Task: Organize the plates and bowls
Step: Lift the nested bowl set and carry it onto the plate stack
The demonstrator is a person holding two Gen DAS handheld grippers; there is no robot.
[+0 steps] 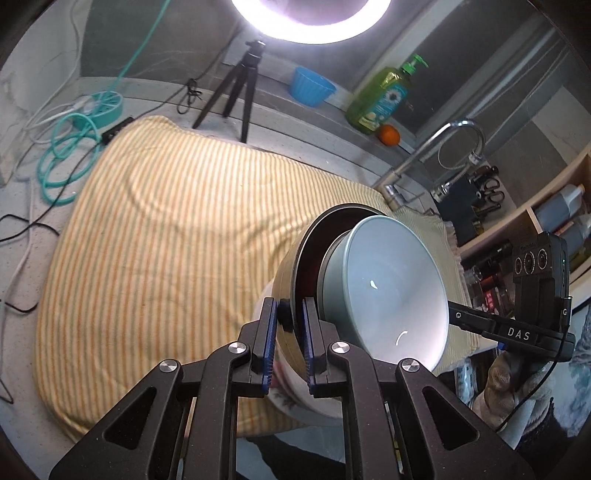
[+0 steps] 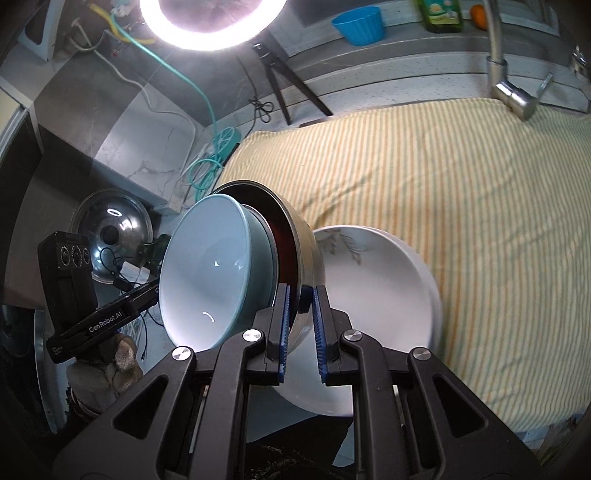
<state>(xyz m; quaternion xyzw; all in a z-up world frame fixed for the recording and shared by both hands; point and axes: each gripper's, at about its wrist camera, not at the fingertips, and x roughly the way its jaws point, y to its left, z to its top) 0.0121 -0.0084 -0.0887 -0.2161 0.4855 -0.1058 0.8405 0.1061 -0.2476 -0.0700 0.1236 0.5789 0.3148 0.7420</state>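
Here, a stack of nested bowls is held in the air between the two grippers, above a yellow striped cloth (image 1: 155, 229) that covers most of both views. In the left wrist view, the left gripper (image 1: 289, 334) is seen at lower centre, pinching the rim of a metal bowl (image 1: 286, 273) with a dark inside between its blue pads. A pale blue bowl (image 1: 391, 291) is nested inside the metal one, its opening turned toward the right of the frame. Under them, at lower centre, part of a white bowl (image 1: 291, 400) with a printed pattern is seen, though whether it touches the metal bowl cannot be told. At the right edge, the right gripper (image 1: 452, 314) is glimpsed reaching behind the blue bowl. In the right wrist view, the right gripper (image 2: 300, 323) is clamped on the opposite rim of the metal bowl (image 2: 304, 236), with the pale blue bowl (image 2: 207, 273) to the left of centre and the white bowl (image 2: 373, 288) to the right. The left gripper (image 2: 157, 291) is seen at middle left, held by a gloved hand (image 2: 110, 365). A ring light (image 1: 310, 22) glares at the top, with a blue plastic tub (image 1: 312, 86), a green soap bottle (image 1: 384, 98) and a tap (image 1: 421, 162) along the upper right.
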